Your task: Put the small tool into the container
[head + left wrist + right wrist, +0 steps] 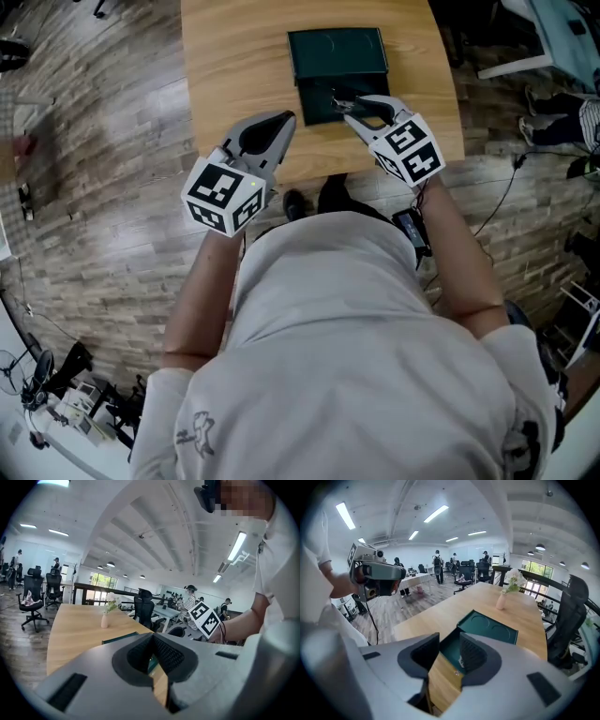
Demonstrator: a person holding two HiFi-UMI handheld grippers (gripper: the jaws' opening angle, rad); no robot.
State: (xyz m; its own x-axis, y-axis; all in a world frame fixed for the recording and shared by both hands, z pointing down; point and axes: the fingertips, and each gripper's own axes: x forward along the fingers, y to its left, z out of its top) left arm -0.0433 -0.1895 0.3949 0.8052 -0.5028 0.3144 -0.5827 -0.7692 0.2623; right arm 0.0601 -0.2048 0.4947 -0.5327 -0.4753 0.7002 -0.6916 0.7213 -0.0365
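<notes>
Small tool: lies, we think, inside the open green container on the tabletop | right claw: jaws apart, empty, just above it, so we judge the drop made | left claw: closed on nothing, held aside, unneeded.

Bench showing smooth matt light wood, container looking like dark green smooth plastic, left tongs and right tongs showing matt grey plastic with ribbed dark pads.
</notes>
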